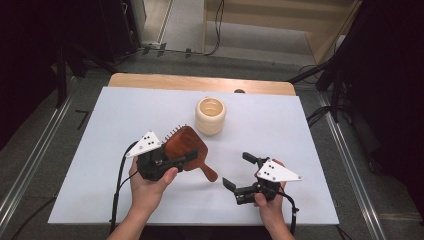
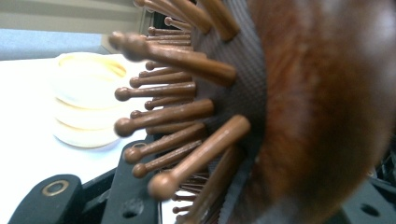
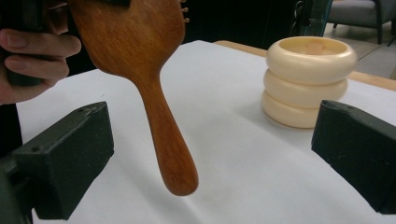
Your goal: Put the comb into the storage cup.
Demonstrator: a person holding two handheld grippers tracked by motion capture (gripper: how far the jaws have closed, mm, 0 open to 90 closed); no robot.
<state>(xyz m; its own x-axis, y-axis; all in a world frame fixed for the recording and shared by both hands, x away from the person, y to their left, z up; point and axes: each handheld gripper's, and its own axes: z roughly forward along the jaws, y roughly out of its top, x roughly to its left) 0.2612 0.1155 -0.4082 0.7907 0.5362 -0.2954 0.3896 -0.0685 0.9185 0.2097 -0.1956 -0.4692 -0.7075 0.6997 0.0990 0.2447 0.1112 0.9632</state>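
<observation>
The left gripper (image 1: 176, 161) is clamped on the head of a wooden hairbrush (image 1: 187, 145), holding it off the white table sheet (image 1: 100, 150) just in front of and to the left of a cream ribbed cup (image 1: 210, 115). From the high view the brush shows its smooth brown back, with a few bristle tips peeking past the far edge and the handle slanting down toward the person, away from the cup. The left gripper view adds what that view hides: the ball-tipped wooden bristles (image 2: 173, 116) standing out of a dark cushion, turned toward the cup (image 2: 86, 98), with the jaws closed tight on the brush head. The picture is blurred near the lens, so exactly where the pads bite cannot be told.

The right gripper (image 1: 240, 173) sits nearer the person than the cup and to its right, jaws spread wide with nothing between them. Its own view looks between those jaws (image 3: 224, 154) at the hairbrush handle (image 3: 170, 140), whose rounded end hangs a little above the sheet, apart from both jaws, and at the left hand's fingers (image 3: 37, 51) wrapped round their gripper.

The cup (image 3: 308, 79) stands upright, made of three stacked rings; its mouth is open, and what lies at the bottom looks like bare pale material, though the angle is shallow.

The cup stands well in from the sheet's far edge, where a strip of wooden tabletop (image 1: 200, 82) shows. Open sheet lies on every side of the cup.
</observation>
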